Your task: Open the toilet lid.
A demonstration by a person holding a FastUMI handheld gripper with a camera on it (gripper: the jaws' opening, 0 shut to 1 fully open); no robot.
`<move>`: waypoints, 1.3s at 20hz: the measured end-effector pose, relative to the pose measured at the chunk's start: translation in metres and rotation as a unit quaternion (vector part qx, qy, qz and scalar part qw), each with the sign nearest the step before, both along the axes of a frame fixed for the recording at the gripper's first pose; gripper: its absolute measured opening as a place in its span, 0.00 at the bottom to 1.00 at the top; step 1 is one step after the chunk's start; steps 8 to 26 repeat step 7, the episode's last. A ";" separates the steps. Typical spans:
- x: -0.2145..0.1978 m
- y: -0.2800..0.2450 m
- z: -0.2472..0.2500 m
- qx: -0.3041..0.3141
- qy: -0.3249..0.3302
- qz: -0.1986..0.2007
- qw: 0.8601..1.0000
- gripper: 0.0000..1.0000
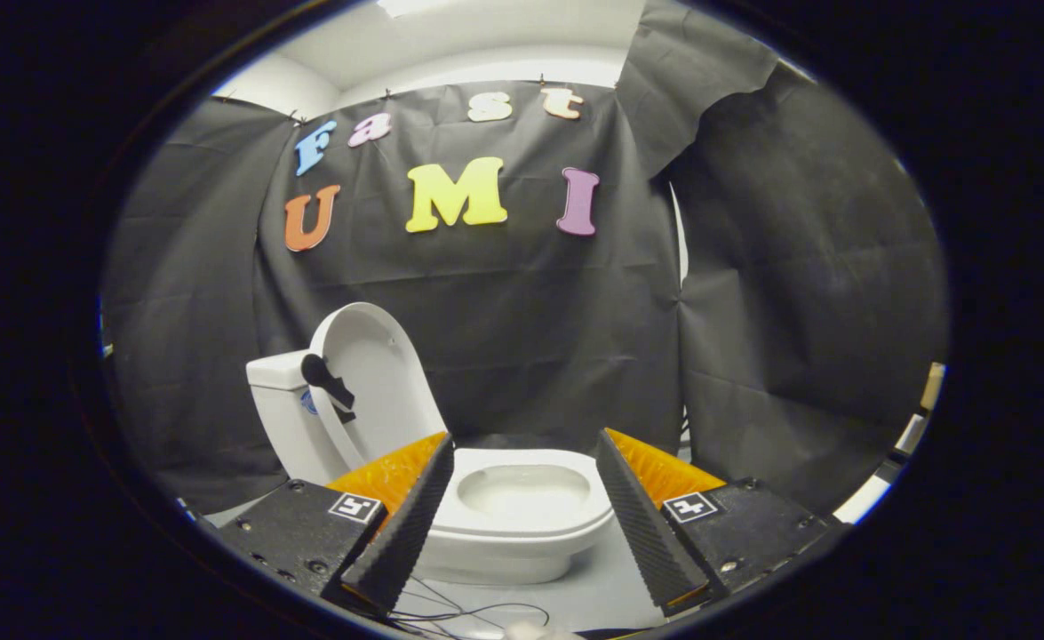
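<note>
A small white toilet [522, 524] stands on a pale floor just ahead of my fingers. Its lid [379, 382] is raised upright and leans back against the white tank [283, 418]. A black handle piece [326, 380] sticks out from the lid's edge. The bowl [524, 491] lies uncovered, seen between my two fingers. My gripper [522, 453] is open, its fingers spread wide on either side of the bowl, holding nothing and touching nothing.
Black cloth walls close in behind and to both sides of the toilet. Thin dark cables [477, 613] trail over the pale floor [601, 596] in front of the toilet's base. A white strip [864, 500] shows at the right wall's foot.
</note>
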State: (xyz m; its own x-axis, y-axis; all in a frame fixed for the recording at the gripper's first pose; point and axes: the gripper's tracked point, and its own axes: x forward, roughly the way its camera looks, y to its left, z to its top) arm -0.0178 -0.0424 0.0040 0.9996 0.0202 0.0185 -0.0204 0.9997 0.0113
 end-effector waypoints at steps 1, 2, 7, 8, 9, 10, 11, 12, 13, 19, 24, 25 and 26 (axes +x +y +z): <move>0.000 -0.001 -0.001 -0.001 0.001 0.000 1.000 1.00; -0.001 0.000 0.000 0.000 0.000 0.000 1.000 1.00; -0.002 0.001 0.002 -0.001 -0.003 0.003 1.000 1.00; -0.002 0.001 0.002 -0.001 -0.003 0.003 1.000 1.00; -0.002 0.001 0.002 -0.001 -0.003 0.003 1.000 1.00; -0.002 0.001 0.002 -0.001 -0.003 0.003 1.000 1.00; -0.002 0.001 0.002 -0.001 -0.003 0.003 1.000 1.00; -0.002 0.001 0.002 -0.001 -0.003 0.003 1.000 1.00; -0.002 0.001 0.002 -0.001 -0.003 0.003 1.000 1.00; -0.002 0.001 0.002 -0.001 -0.003 0.003 1.000 1.00; -0.002 0.001 0.002 -0.001 -0.003 0.003 1.000 1.00; -0.002 0.001 0.002 -0.001 -0.003 0.003 1.000 1.00; -0.002 0.001 0.002 -0.001 -0.003 0.003 1.000 1.00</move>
